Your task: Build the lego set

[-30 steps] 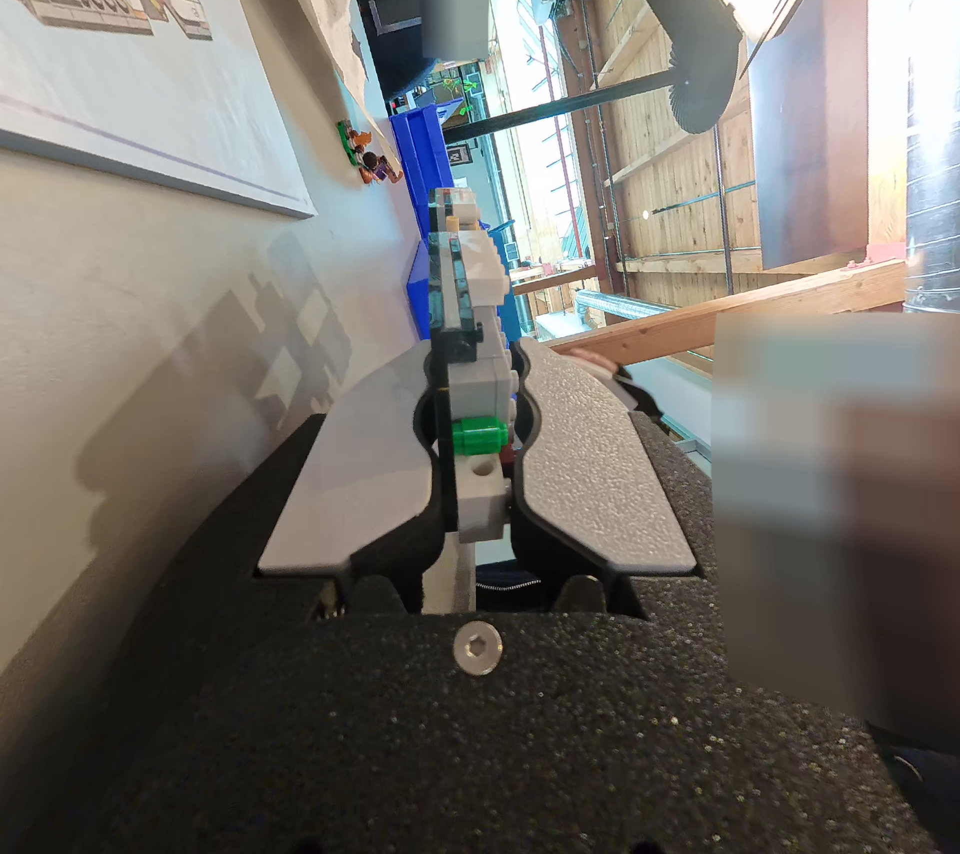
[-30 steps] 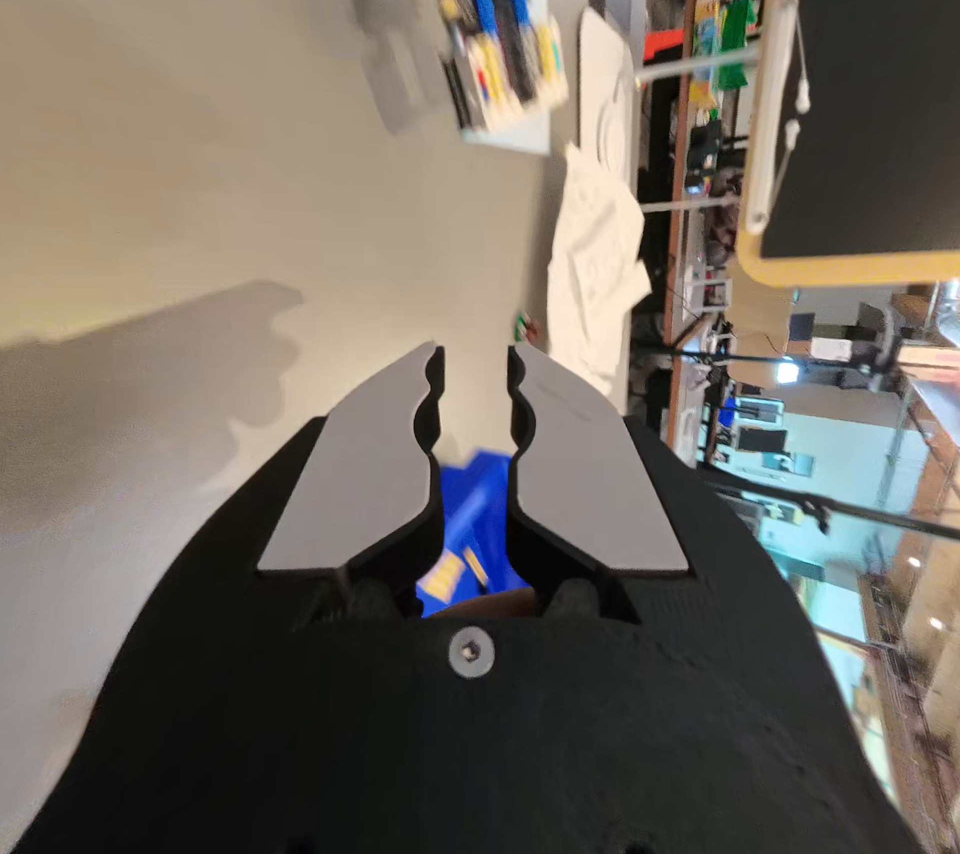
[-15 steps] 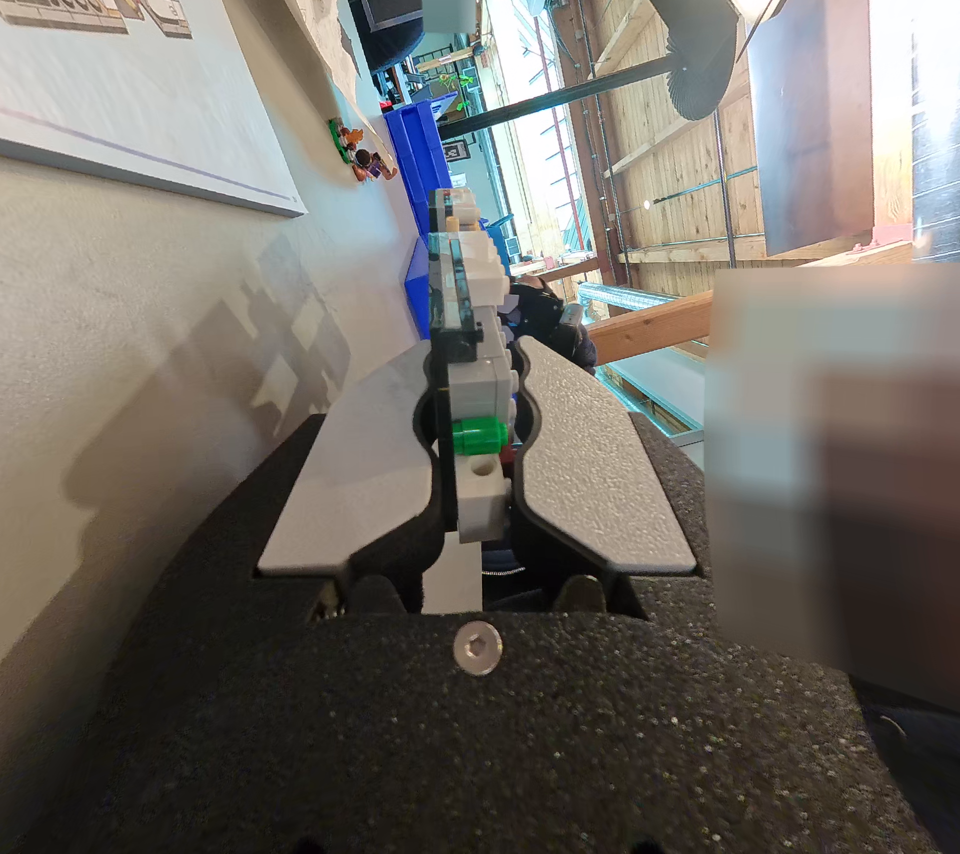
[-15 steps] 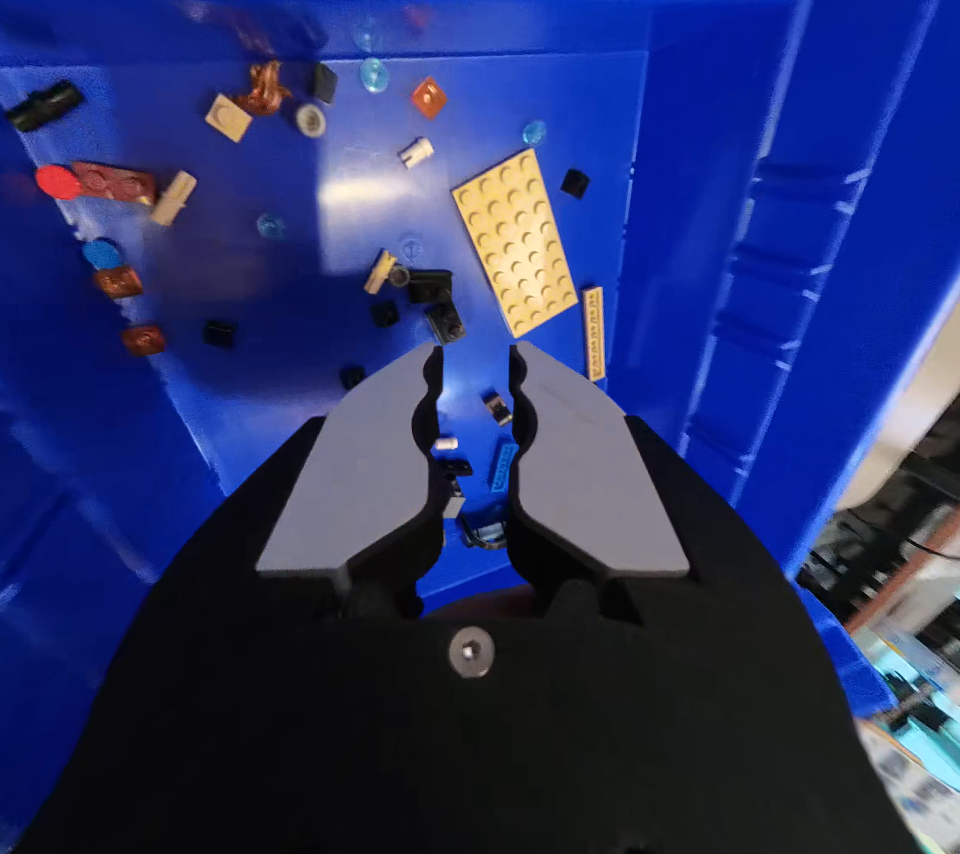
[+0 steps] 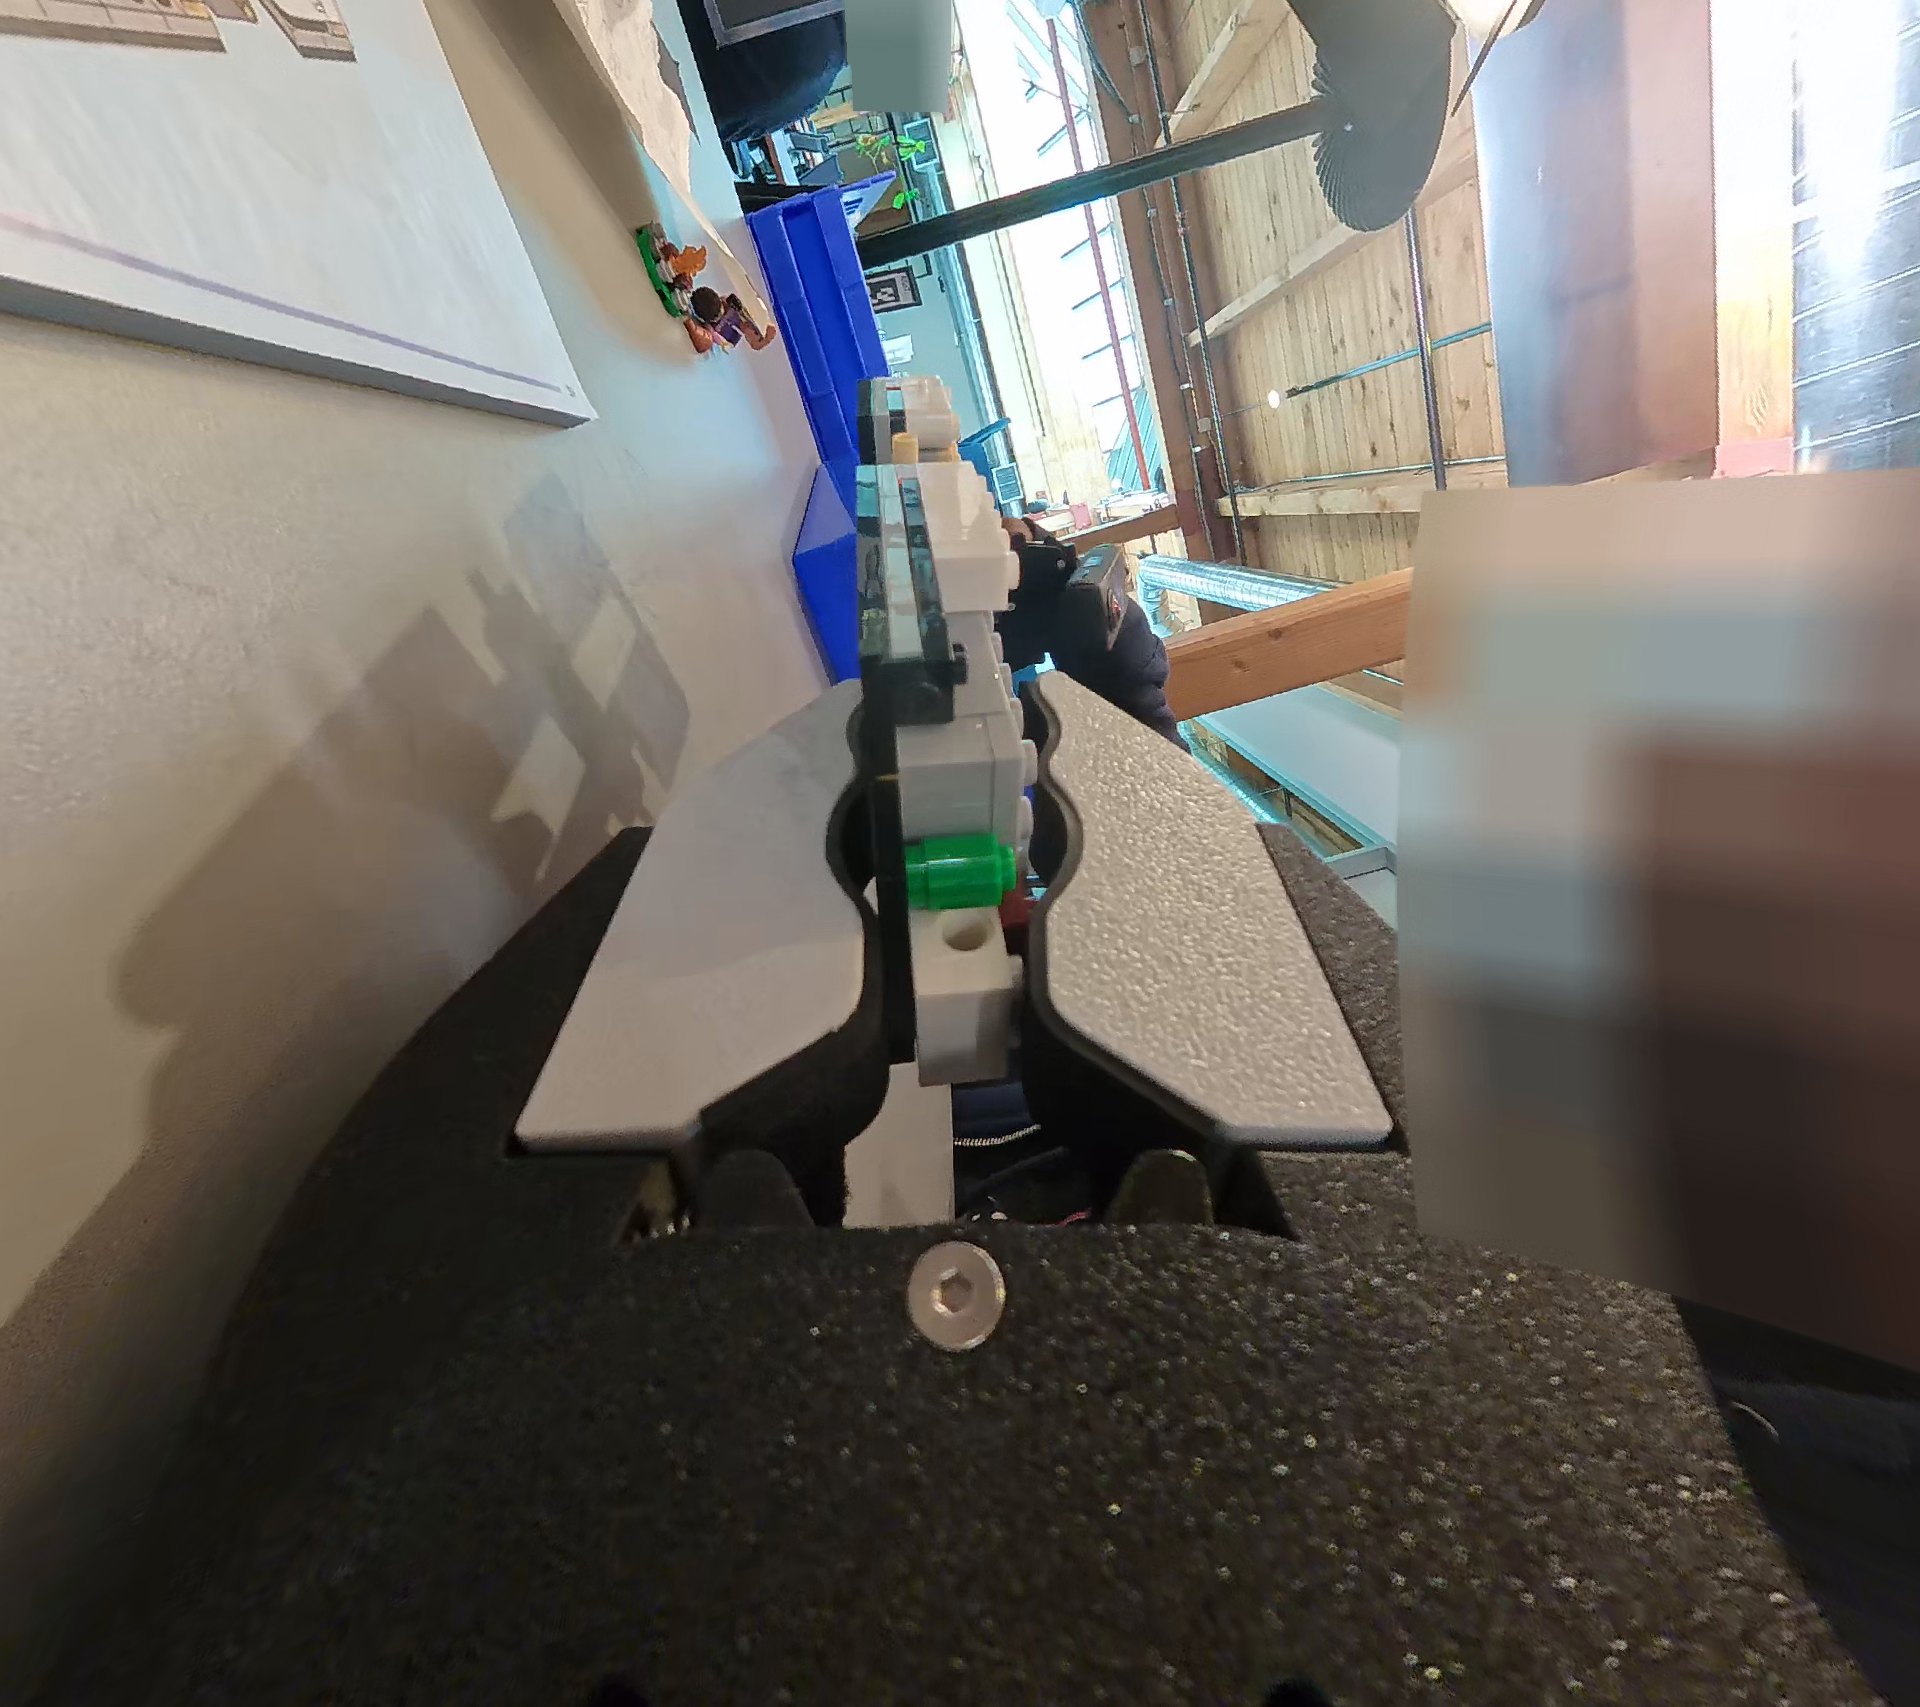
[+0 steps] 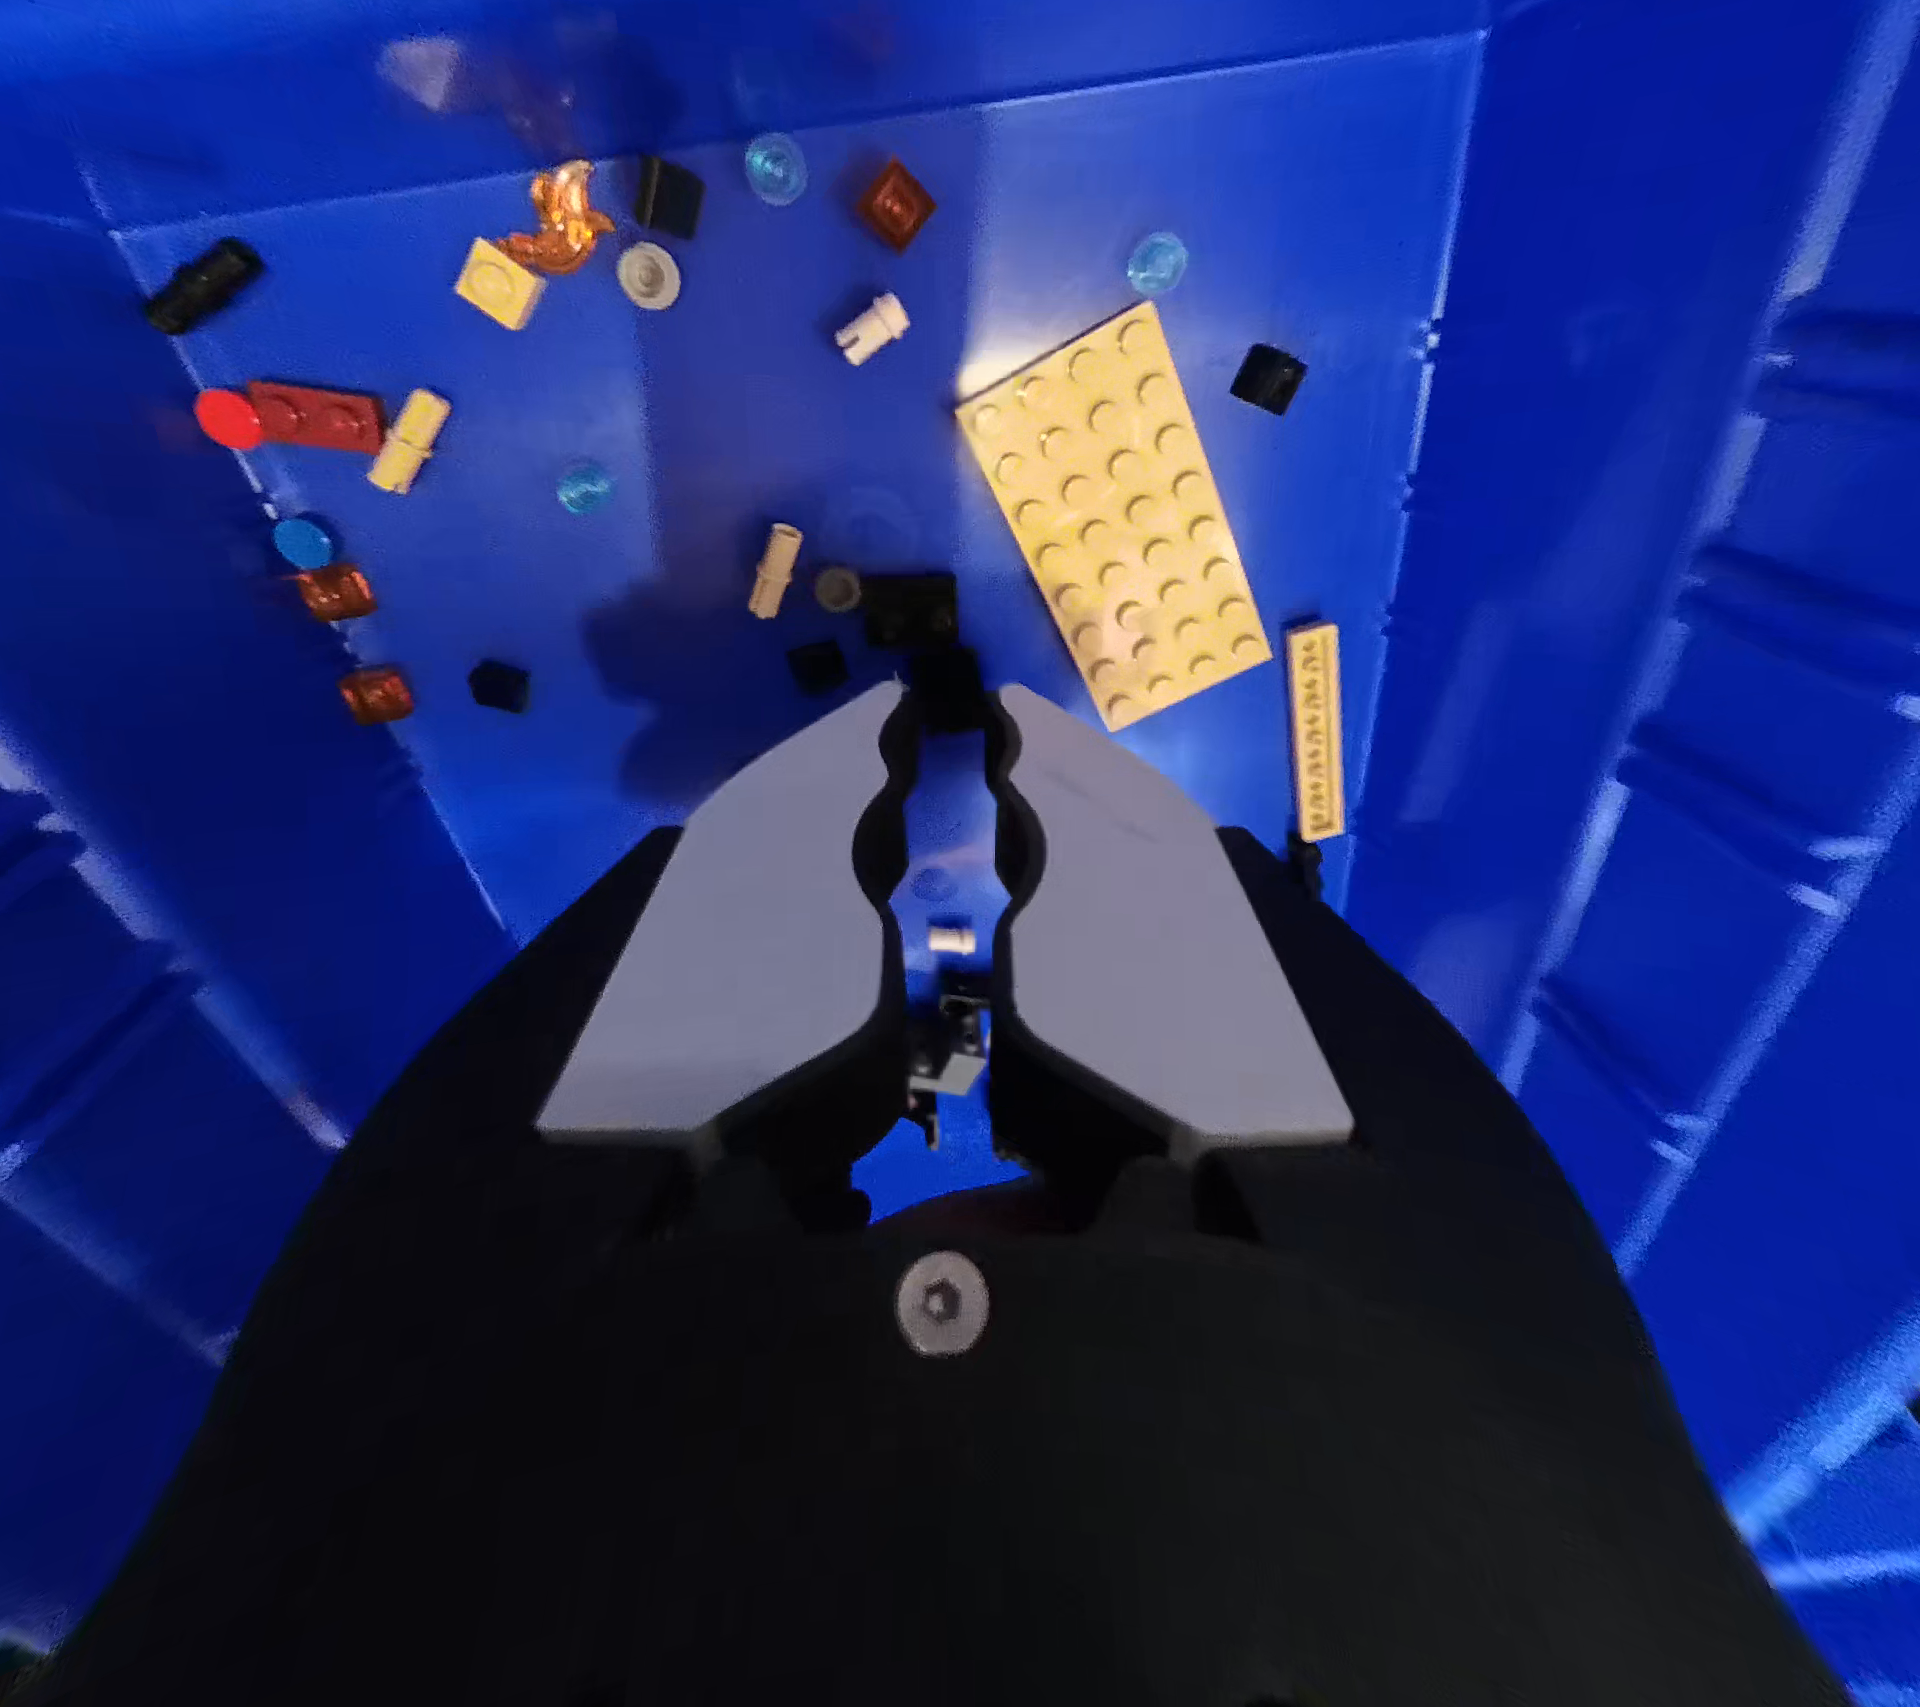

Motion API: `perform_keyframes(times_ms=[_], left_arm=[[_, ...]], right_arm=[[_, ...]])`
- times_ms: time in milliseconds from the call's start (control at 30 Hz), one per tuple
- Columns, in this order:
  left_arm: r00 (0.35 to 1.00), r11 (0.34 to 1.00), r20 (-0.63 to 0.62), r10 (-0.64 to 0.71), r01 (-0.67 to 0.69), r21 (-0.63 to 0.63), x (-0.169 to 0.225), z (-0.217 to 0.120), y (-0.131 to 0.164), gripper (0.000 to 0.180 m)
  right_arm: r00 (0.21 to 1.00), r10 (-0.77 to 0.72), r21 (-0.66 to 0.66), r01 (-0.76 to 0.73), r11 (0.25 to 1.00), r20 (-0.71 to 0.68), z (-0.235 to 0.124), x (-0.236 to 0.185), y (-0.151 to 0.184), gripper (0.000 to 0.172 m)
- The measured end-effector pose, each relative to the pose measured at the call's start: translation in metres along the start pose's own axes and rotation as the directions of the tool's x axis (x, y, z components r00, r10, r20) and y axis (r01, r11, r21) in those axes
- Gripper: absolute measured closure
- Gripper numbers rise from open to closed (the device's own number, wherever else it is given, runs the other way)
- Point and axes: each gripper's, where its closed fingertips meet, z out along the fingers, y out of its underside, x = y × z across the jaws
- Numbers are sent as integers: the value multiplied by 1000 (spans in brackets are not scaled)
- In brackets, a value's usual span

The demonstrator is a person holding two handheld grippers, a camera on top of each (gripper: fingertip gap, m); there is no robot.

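The right gripper (image 6: pixel 943 701) has narrowed onto a small black piece (image 6: pixel 945 689) at its fingertips.

Loose bricks (image 6: pixel 878 327) lie in the bin (image 6: pixel 1621 514), studded plate (image 6: pixel 1117 514) rightmost.

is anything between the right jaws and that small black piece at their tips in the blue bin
Nothing visible. The right gripper has its tips on either side of the small black piece on the blue bin floor. A black plate lies just beyond it, the tan plate off to the right.
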Motion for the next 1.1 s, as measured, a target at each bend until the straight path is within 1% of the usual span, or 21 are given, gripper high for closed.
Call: perform_keyframes(times_ms=[67,133,200,300,367,433,500,533,600,700,767,833,900,1000,1067,1100], left_arm=[[1000,1000,0,0,0,2,0,0,0,156],[1000,1000,3,2,-2,4,0,-1,0,156],[1000,1000,5,4,-4,1,0,0,1,156],[1000,1000,8,8,-8,-6,0,0,2,156],[1000,1000,8,12,-12,-8,0,0,3,156],[1000,1000,13,14,-14,-5,0,0,3,157],[1000,1000,16,14,-14,-2,0,-1,2,156],[1000,1000,16,13,-13,0,0,-1,2,156],[1000,1000,18,15,-15,0,0,-2,2,156],[1000,1000,19,18,-18,-7,0,-2,4,156],[1000,1000,19,18,-18,-13,0,-2,5,156],[1000,1000,18,18,-18,-19,0,-2,6,156],[1000,1000,17,18,-18,-23,0,-2,7,156],[1000,1000,13,16,-16,-22,1,-3,7,156],[1000,1000,10,10,-10,-18,1,-3,6,156],[1000,1000,9,8,-8,-17,1,-3,5,156]], right_arm=[[998,-3,10,3,1000,-63,-14,7,-5,160],[991,-6,75,16,997,-135,-37,15,-26,160],[979,-38,148,68,987,-200,-57,18,-63,160],[954,-128,235,195,952,-271,-72,14,-133,160],[941,-169,293,257,921,-295,-73,7,-182,160],[942,-177,334,272,903,-286,-65,0,-223,160],[947,-184,328,268,906,-264,-48,-7,-250,160],[950,-188,313,263,912,-250,-38,-10,-258,160],[954,-199,256,254,933,-224,-17,-15,-264,160],[950,-217,180,259,949,-223,3,-16,-263,159],[952,-217,166,255,953,-215,10,-18,-261,156],[959,-188,181,228,957,-214,10,-18,-261,149],[961,-154,204,203,958,-231,3,-17,-260,147],[957,-58,254,133,958,-283,-29,-9,-246,145],[951,41,285,50,957,-307,-57,-2,-217,145],[942,94,285,2,958,-323,-71,3,-195,145]])
